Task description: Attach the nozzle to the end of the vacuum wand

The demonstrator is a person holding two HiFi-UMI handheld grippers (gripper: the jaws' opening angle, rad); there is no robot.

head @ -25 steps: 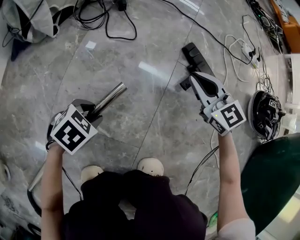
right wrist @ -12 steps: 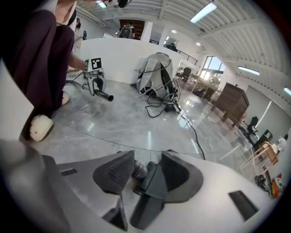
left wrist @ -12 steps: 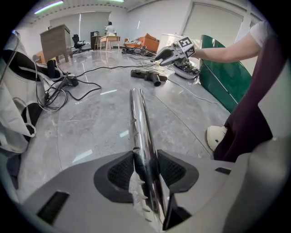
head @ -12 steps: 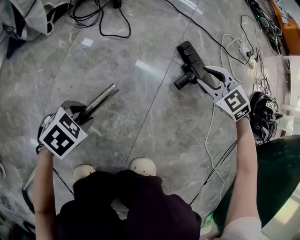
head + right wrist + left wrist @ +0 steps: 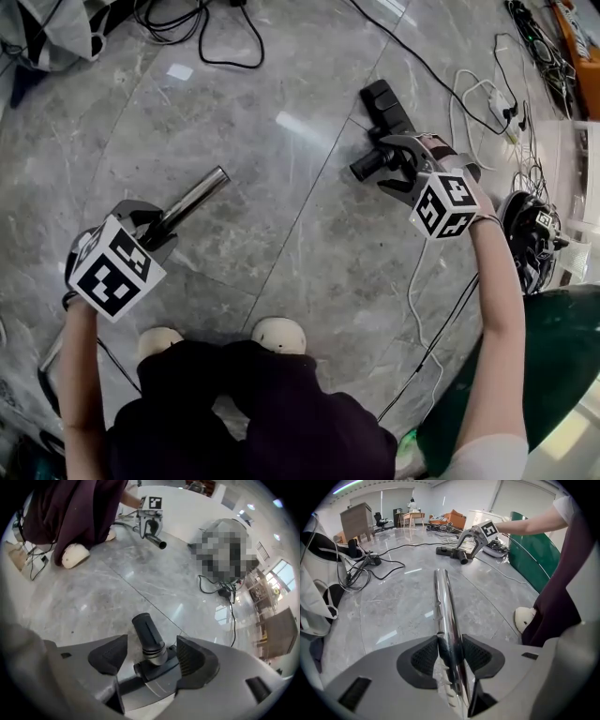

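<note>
Grey marble floor, tiled, seen from above. A person in dark clothing stands on it, with one pale shoe near the bottom centre.

The wand is a shiny metal tube. In the head view it slants from lower left to upper right. Its open end points toward the nozzle and is well apart from it, with bare floor between.

The nozzle is black and lies on the floor at upper right. Its round neck angles back toward the wand.

The left tool is pinching the wand. In the left gripper view both pads press the tube's sides, and the tube runs out ahead of them.

The right tool sits over the nozzle's neck end. Its jaws have just been opening and now stand spread. In the right gripper view the neck stands between the two pads, with a gap showing on each side, so nothing is gripped.

Black cable loops across the floor at the top. White cable lies just right of the nozzle.
</note>
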